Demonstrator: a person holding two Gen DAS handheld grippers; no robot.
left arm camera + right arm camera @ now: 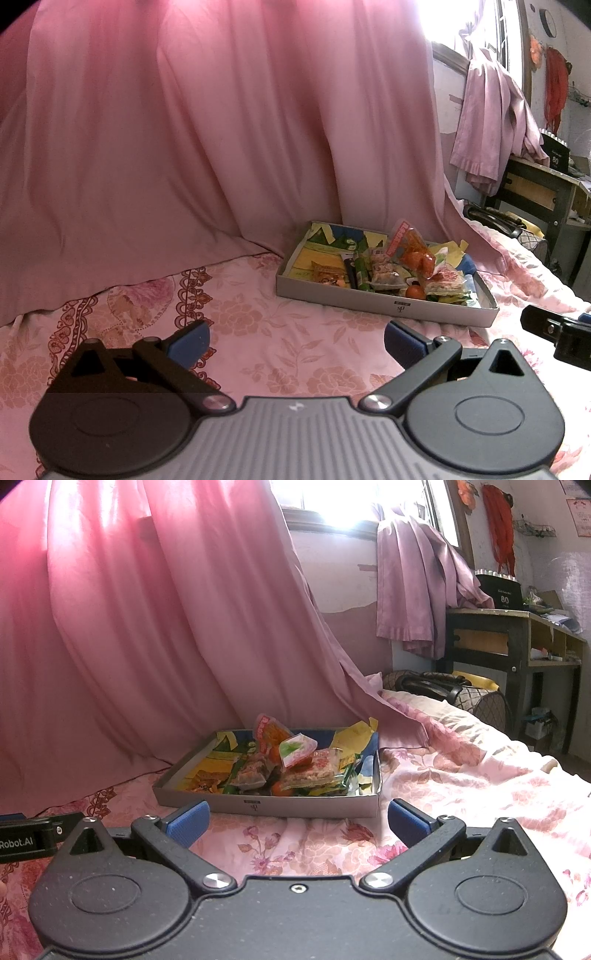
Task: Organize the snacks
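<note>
A shallow grey cardboard box (384, 308) sits on the bed, filled with several snack packets (413, 254), orange, green and clear. It shows in the right wrist view too (295, 808), with its snack packets (295, 760) piled inside. My left gripper (297, 341) is open and empty, low over the bedsheet, short of the box and to its left. My right gripper (298, 821) is open and empty, just in front of the box's near wall. Part of the right gripper shows at the right edge of the left wrist view (557, 328).
A pink floral bedsheet (258, 317) covers the bed. A pink curtain (184, 129) hangs behind the box. A handbag (454, 690) lies at the bed's far end. A dark wooden desk (517, 642) stands at the right by the window.
</note>
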